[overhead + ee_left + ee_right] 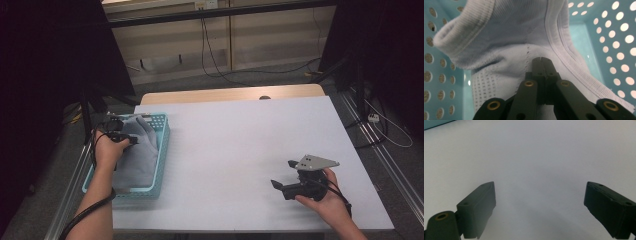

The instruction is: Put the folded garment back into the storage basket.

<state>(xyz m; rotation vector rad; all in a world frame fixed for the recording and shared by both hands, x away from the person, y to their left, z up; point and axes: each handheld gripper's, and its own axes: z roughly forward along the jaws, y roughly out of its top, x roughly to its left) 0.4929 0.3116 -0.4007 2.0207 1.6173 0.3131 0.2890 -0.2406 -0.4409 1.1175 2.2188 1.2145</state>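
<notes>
Near the desk's front right corner, the right hand-held gripper [281, 174] hangs just over the bare white desk [240, 150], its jaws wide apart with nothing between them. At the left edge sits a teal basket [162, 150] with perforated walls, holding a pale grey cloth [137, 155] that fills most of it. The left hand-held gripper [541, 60] is inside the basket at its far end; its jaws are pressed together, and their tips meet on a fold of the cloth, beside a stitched seam.
</notes>
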